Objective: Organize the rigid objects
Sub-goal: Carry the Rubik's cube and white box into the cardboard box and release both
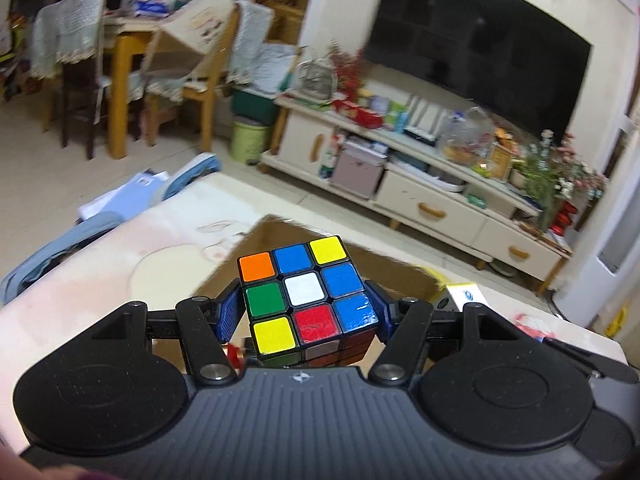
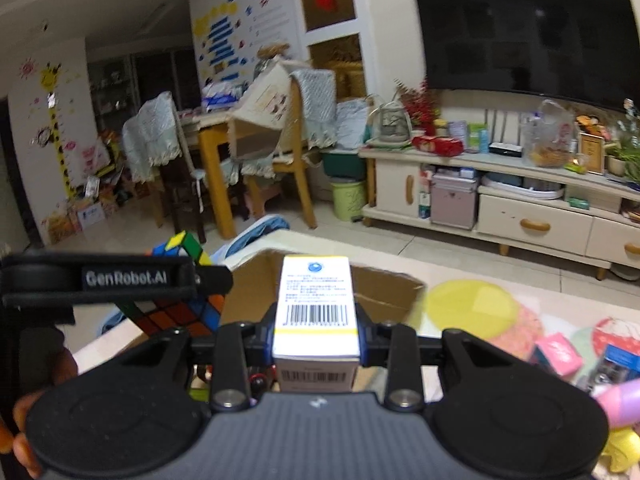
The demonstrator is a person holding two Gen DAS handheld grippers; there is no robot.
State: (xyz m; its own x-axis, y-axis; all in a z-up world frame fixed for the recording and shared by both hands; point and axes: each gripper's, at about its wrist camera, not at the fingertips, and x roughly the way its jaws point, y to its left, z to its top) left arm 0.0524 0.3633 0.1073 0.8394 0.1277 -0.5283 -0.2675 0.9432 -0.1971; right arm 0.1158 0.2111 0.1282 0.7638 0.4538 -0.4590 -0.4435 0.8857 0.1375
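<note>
My left gripper (image 1: 306,306) is shut on a Rubik's cube (image 1: 306,292), held above an open cardboard box (image 1: 404,272) on the table. The cube also shows at the left in the right wrist view (image 2: 180,308), with the left gripper's body in front of it. My right gripper (image 2: 316,328) is shut on a small white carton with a barcode and a yellow stripe (image 2: 316,304), held above the same cardboard box (image 2: 384,292). That carton peeks in at the right of the left wrist view (image 1: 464,296).
The table (image 1: 120,264) has a pale patterned cover. To the right lie a yellow disc (image 2: 472,308), a pink box (image 2: 558,354), a blue box (image 2: 618,362) and other small items. A TV stand (image 2: 520,208) and chairs stand beyond.
</note>
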